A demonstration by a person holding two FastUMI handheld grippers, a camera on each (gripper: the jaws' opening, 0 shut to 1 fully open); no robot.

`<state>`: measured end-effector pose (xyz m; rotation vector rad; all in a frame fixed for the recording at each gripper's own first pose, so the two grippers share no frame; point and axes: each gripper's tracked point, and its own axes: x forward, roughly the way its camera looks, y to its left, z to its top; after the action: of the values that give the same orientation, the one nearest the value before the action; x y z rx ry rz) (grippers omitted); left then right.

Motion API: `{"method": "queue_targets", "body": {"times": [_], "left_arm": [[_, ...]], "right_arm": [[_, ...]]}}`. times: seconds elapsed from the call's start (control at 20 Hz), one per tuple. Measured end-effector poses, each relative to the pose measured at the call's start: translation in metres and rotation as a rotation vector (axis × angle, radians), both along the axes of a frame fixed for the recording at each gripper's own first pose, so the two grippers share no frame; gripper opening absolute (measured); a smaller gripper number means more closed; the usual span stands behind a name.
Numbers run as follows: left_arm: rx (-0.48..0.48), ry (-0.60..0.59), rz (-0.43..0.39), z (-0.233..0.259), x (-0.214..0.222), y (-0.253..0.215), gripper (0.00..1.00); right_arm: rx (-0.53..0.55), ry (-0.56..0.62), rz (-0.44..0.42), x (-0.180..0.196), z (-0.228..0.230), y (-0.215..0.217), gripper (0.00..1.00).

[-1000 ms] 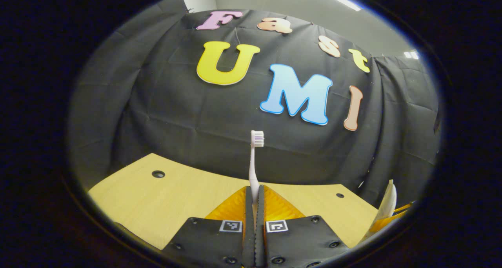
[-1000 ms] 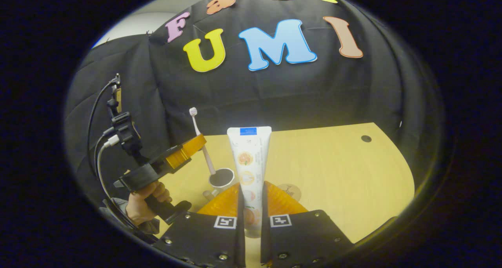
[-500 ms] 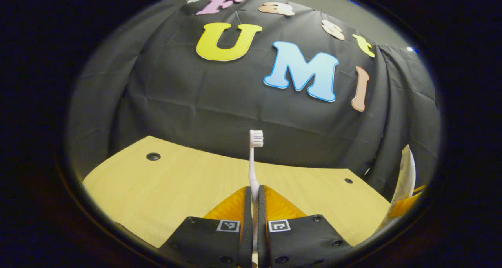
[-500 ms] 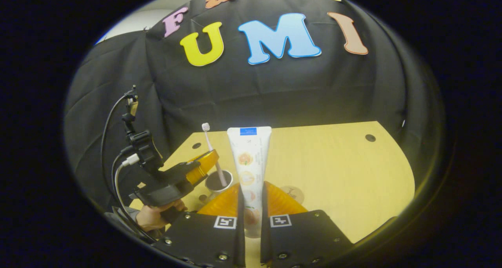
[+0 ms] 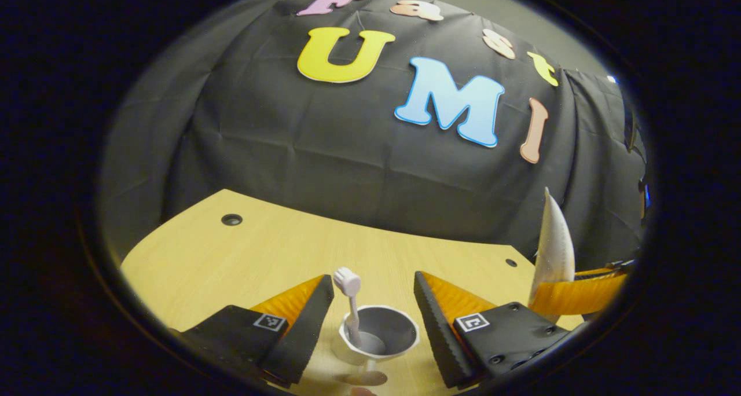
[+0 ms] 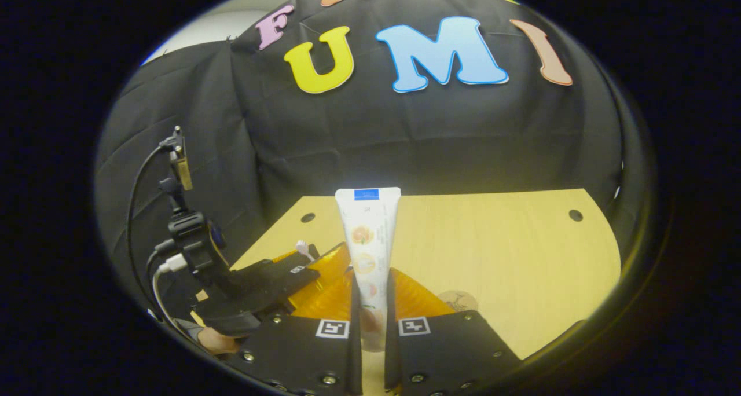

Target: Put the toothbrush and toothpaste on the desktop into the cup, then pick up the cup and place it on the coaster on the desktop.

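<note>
In the left gripper view, the left gripper (image 5: 373, 303) is wide open, with nothing between its two fingers. The cup (image 5: 377, 341) sits on the desk (image 5: 278, 251) right between them. It is white outside and grey inside. The toothbrush (image 5: 351, 309) stands in the cup. Its long handle goes down into the cup and its brush end points up, leaning a little to the left. It touches neither finger.

At the right edge of that view, the toothpaste (image 5: 553, 239) shows from the side. It stands tall and thin, with its flat end pointing up.

In the right gripper view, the right gripper (image 6: 370, 321) is closed on the toothpaste (image 6: 369, 245). Both fingers press on its lower part. The tube stands straight up, flat end on top. It is white with a blue patch near the top and round fruit pictures down the front. The writing on it is too small to read.

The coaster (image 6: 460, 300) lies flat on the desk, just right of the right gripper's fingers. A hand (image 6: 211, 341) holds the left gripper (image 6: 301, 263) low at the left.
</note>
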<state>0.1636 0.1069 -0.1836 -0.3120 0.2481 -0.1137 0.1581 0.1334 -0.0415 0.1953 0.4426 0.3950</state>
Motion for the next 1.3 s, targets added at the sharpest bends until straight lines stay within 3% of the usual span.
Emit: {"method": "queue_targets", "body": {"times": [0.35, 0.75, 1.05, 1.3], "left_arm": [[-0.005, 0.031, 0.059, 0.009, -0.041, 0.034, 0.91], [-0.017, 0.052, 0.093, 0.015, -0.077, 0.057, 0.9], [-0.019, 0.077, 0.104, 0.007, -0.089, 0.063, 0.91], [-0.037, 0.085, 0.121, 0.005, -0.09, 0.068, 0.9]], "right_arm": [[0.038, -0.059, 0.047, 0.043, 0.012, 0.04, 0.16], [0.022, -0.057, 0.083, 0.08, -0.014, 0.081, 0.16], [-0.095, -0.042, 0.134, 0.079, -0.044, 0.094, 0.18], [-0.112, -0.013, 0.164, 0.07, -0.051, 0.092, 0.31]]}}
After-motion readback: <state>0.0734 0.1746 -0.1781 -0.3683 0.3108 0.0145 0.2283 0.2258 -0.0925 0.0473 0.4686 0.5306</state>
